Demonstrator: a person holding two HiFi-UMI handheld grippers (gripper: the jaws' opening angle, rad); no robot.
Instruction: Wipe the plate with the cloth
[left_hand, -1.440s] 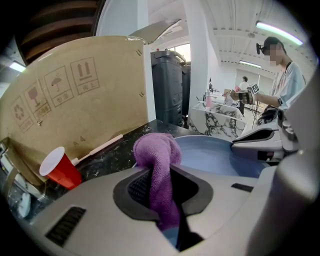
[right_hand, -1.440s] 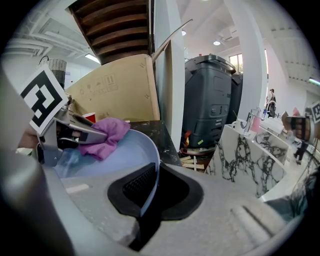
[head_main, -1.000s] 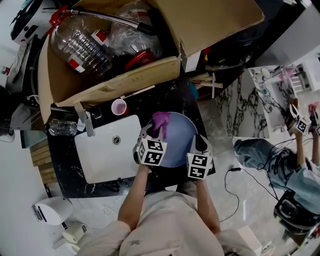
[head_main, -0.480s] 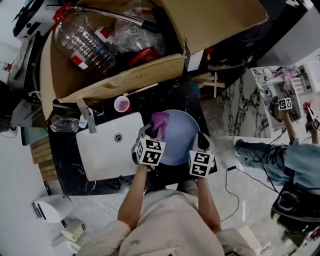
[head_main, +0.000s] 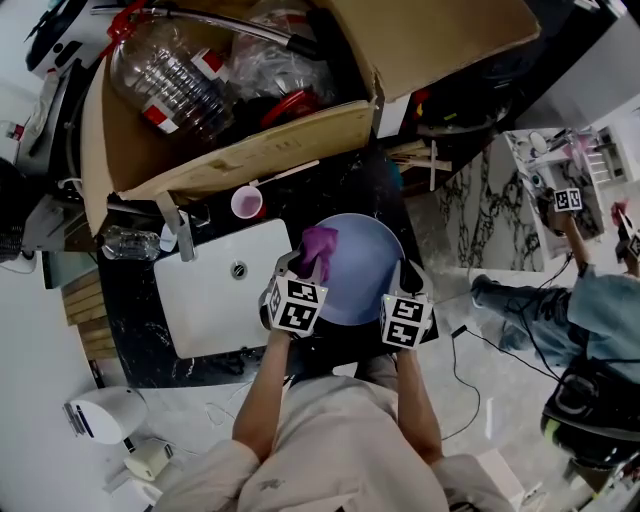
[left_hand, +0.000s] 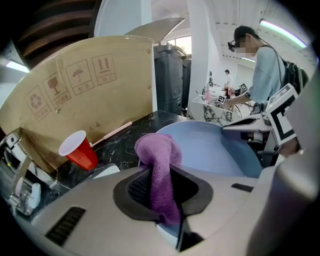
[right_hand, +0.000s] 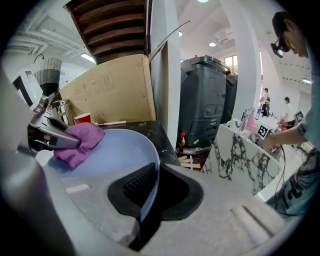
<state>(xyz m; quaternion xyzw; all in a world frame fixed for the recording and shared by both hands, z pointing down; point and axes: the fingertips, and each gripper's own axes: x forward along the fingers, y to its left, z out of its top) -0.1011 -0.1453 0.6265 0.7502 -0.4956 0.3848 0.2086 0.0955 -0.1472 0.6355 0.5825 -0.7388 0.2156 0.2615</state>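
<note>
The left gripper (left_hand: 161, 190) has its jaws pinched on a purple cloth (head_main: 320, 243), whose loose bunch lies against the blue plate (head_main: 365, 275) near the plate's 10 o'clock edge in the head view. The right gripper (right_hand: 146, 196) has its jaws pressed onto the plate's rim at about 4 o'clock, steadying it above the dark counter (head_main: 372, 190); whether the plate's underside rests on the counter I cannot tell. To wipe well, the cloth probably wants pressing flat on the plate and sweeping in overlapping arcs from 10 o'clock through the centre toward 3 o'clock. The rim grip should stay firm, since a push from the cloth could pivot the plate about that single hold. Most of the face looks unwiped, so I judge the task to be in its early or middle part. Room is limited. A white sink (head_main: 205, 300) lies just beside the plate at 9 o'clock, a red cup (left_hand: 80, 149) stands near at 10 to 11 o'clock, and a cardboard box (head_main: 230, 150) walls off 12 o'clock. At 3 o'clock the counter ends close to the plate, with floor beyond. Strokes are best kept within the rim, short of the right gripper's jaws.
</note>
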